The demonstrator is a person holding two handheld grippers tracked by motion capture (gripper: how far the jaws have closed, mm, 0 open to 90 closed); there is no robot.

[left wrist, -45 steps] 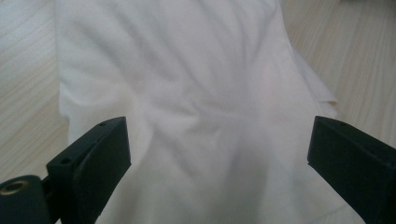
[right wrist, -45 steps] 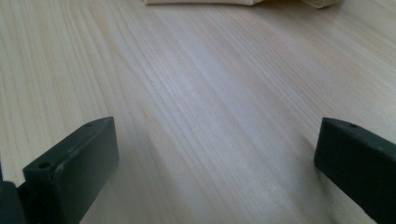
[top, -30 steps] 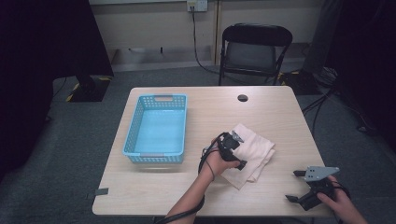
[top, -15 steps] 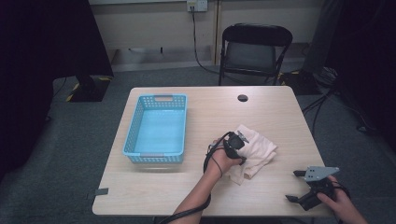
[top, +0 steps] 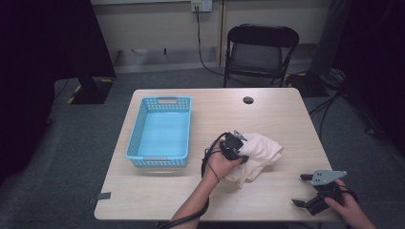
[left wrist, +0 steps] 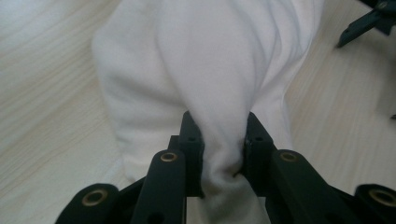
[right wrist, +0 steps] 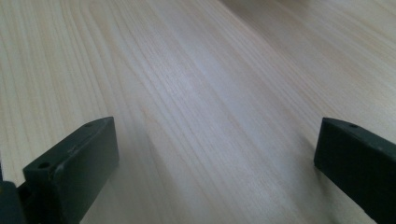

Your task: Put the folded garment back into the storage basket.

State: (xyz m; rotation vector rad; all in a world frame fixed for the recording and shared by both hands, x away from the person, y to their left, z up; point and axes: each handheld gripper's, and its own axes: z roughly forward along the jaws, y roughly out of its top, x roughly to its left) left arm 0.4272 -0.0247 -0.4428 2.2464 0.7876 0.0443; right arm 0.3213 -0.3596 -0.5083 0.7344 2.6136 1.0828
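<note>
Left gripper (top: 234,149) pinching bunched fold of white cloth (top: 258,155); jaws having just been closing, cloth now squeezed between pads (left wrist: 192,140). Cloth lying crumpled on table (top: 215,200), just right of blue basket (top: 160,131), not touching it. Basket sitting empty. Right gripper (top: 305,193) resting near table's front right corner, well apart from cloth, jaws gaping wide, holding nothing. Grasp looking done; lift barely beginning. Likely remaining: carrying cloth over to basket, or spreading and folding it, then releasing.
</note>
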